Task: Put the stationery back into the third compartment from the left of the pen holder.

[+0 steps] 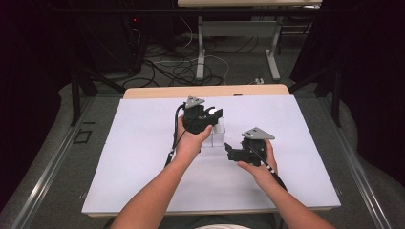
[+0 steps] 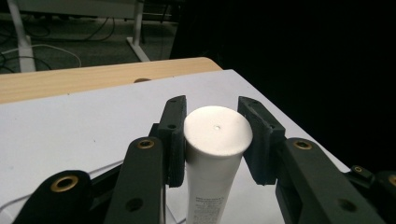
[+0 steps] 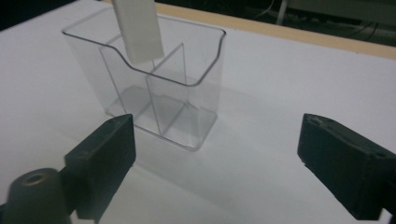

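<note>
Two jaws of the left gripper (image 2: 212,140) clamp a white tube (image 2: 215,154) above the clear box (image 3: 154,88). The right gripper (image 3: 217,163) gapes wide, holding nothing.

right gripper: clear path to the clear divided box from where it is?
Probably yes. The right gripper is open, pointed at the clear divided box, with bare white table between them. One catch: the left gripper holds a white tube over the box's rear compartment, so the top is partly occupied.

White sheet (image 1: 143,157) covers the wooden table (image 1: 157,92); cables (image 1: 167,67) beyond.
</note>
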### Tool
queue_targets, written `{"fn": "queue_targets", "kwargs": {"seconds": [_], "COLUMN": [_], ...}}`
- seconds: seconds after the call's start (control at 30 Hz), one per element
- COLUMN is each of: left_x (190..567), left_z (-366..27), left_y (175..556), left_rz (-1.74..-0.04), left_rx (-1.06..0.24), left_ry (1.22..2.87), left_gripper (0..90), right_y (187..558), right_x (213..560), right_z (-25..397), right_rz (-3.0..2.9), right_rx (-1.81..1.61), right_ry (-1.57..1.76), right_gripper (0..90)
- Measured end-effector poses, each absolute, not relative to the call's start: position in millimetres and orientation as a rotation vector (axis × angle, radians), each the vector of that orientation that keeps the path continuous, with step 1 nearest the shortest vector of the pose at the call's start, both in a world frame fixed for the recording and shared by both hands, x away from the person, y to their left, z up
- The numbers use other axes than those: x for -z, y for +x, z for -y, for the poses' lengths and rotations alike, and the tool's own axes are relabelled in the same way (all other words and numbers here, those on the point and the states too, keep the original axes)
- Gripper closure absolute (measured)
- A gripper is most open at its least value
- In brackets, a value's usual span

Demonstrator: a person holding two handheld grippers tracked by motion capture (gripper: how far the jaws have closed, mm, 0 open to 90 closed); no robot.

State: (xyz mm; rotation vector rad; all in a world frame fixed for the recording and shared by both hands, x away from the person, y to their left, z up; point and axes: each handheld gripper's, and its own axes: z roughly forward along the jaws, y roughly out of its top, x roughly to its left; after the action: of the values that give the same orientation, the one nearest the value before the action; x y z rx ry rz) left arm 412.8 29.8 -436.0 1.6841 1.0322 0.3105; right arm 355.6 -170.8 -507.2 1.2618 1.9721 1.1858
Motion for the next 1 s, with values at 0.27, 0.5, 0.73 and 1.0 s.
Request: {"fn": "queue_targets", "kwargs": {"seconds": [0.27, 0.5, 0.73, 1.0], "left_x": [441, 448, 456, 465], "left_z": [-23, -16, -9, -4], "left_y": [420, 425, 428, 429], "left_rz": [-1.032, -1.039, -1.048, -1.057], "left_rx": [-0.364, -0.402, -0.438, -0.451], "left_ry": [1.690, 1.711, 1.733, 1.748], "left_gripper": [64.3, 64.3, 64.3, 64.2], "right_y": [365, 368, 371, 371], "right_x": [514, 515, 519, 519], "right_z": [179, 185, 188, 188], "right_rz": [-1.968, -1.939, -1.945, -1.938], "right_rx": [-1.168, -1.135, -1.121, -1.133], "right_ry": [1.335, 1.362, 1.392, 1.391], "right_gripper": [0.0, 0.0, 0.0, 0.0]}}
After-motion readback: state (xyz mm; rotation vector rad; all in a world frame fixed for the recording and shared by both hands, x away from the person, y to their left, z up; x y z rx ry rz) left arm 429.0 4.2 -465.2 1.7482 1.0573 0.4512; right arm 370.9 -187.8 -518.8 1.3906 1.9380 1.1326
